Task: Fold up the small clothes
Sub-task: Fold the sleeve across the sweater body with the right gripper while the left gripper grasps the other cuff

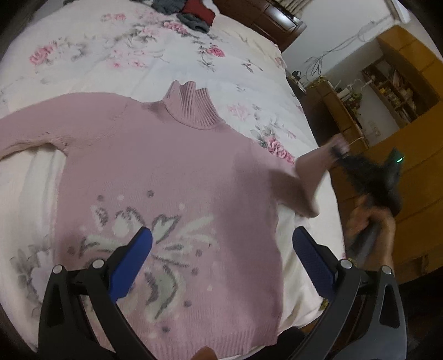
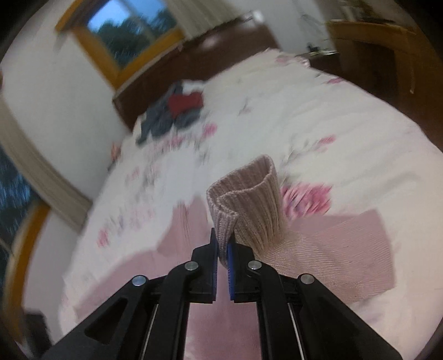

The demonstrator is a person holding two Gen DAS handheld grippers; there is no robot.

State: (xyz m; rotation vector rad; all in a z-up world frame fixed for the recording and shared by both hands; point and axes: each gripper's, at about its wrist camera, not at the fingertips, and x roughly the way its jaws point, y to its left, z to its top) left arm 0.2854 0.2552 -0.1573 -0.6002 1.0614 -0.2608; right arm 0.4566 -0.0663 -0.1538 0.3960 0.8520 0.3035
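A pink turtleneck sweater (image 1: 171, 177) with a grey and white flower pattern lies front up on the floral bed cover (image 1: 110, 55). Its left sleeve stretches out flat to the left. My left gripper (image 1: 221, 243) hovers open over the sweater's lower front, nothing between its blue pads. My right gripper (image 2: 223, 243) is shut on the ribbed cuff (image 2: 249, 205) of the sweater's right sleeve. In the left wrist view that sleeve (image 1: 307, 177) is lifted off the bed at the right edge, and the right gripper (image 1: 339, 152) shows there blurred, held by a hand.
A pile of dark grey and red clothes (image 1: 188, 11) lies at the far end of the bed, seen too as the pile (image 2: 171, 110). A wooden shelf unit (image 1: 398, 91) and cabinet stand right of the bed. A dark headboard (image 1: 263, 19) lies beyond.
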